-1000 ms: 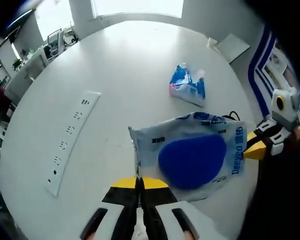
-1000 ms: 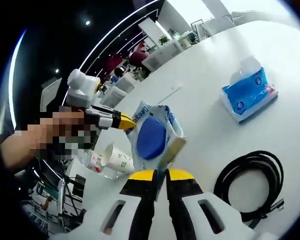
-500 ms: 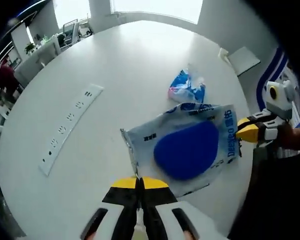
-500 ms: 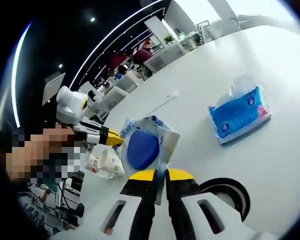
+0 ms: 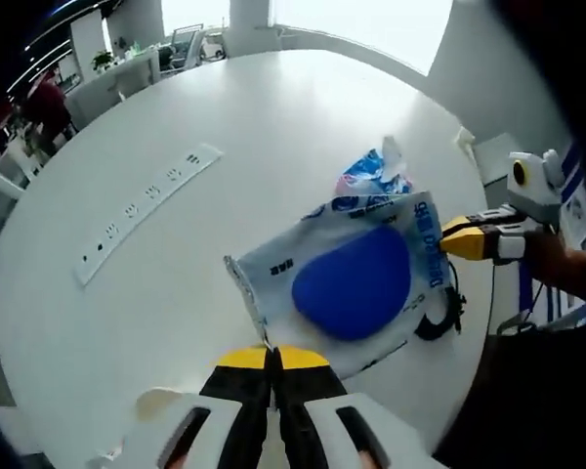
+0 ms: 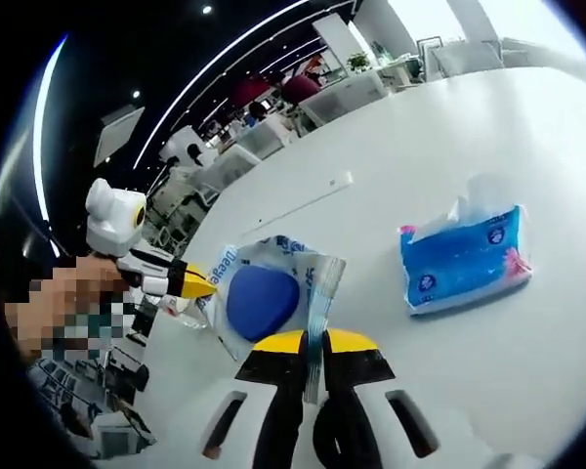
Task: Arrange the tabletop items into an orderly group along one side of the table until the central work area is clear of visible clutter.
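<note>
A white and blue wipes packet (image 5: 356,283) with a big blue oval hangs above the white table (image 5: 225,127), stretched between both grippers. My left gripper (image 5: 271,352) is shut on its near corner. The right gripper (image 5: 449,237) comes in from the right and pinches the packet's far edge. In the right gripper view, my right gripper (image 6: 311,340) is shut on the packet's (image 6: 259,298) crimped edge, and the left gripper (image 6: 203,286) holds the opposite side. A blue tissue pack (image 5: 371,174) (image 6: 464,259) lies flat on the table beyond the packet.
A long white power strip (image 5: 146,210) (image 6: 303,200) lies across the table's far part. A coiled black cable (image 5: 439,318) rests under the packet near the table edge. A pale cup-like shape (image 5: 161,401) sits beside my left jaws. Office desks and chairs stand behind.
Both hands have carried the packet across the table, still shut on it. In the left gripper view the cable now shows under it; in the right gripper view the paper cups have slipped out of sight.
</note>
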Demonstrator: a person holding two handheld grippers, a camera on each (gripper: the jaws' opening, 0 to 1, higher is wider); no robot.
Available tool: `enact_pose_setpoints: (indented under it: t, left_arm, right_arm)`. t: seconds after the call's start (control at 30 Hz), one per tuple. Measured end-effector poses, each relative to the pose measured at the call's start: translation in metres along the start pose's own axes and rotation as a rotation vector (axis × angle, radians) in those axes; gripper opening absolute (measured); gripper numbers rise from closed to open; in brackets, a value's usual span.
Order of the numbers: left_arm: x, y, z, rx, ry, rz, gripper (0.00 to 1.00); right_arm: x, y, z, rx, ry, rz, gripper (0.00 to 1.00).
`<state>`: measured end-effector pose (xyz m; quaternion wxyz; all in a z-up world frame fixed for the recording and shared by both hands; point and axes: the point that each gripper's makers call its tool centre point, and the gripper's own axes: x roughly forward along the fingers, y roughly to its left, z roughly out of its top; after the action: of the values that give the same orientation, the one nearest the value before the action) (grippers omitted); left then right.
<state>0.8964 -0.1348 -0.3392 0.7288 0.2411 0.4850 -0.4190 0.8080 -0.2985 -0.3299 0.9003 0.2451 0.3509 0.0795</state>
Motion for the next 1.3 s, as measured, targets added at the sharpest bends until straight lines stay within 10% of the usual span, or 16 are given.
enact_pose_setpoints:
  t: [0.3,0.83,1.3]
  left_arm:
    - [0.007,-0.001,-0.014,-0.071,0.024,0.042,0.00]
    - [0.020,0.006,-0.038,-0.233,0.025,0.122,0.00]
    - [0.034,0.011,-0.041,-0.197,0.054,0.197,0.00]
  right_arm:
    - [0.020,-0.007,-0.002,-0.192,0.115,0.045,0.00]
    - [0.058,-0.005,0.012,-0.216,0.139,0.073,0.00]
    - [0.086,-0.018,0.008,-0.248,0.187,0.057,0.00]
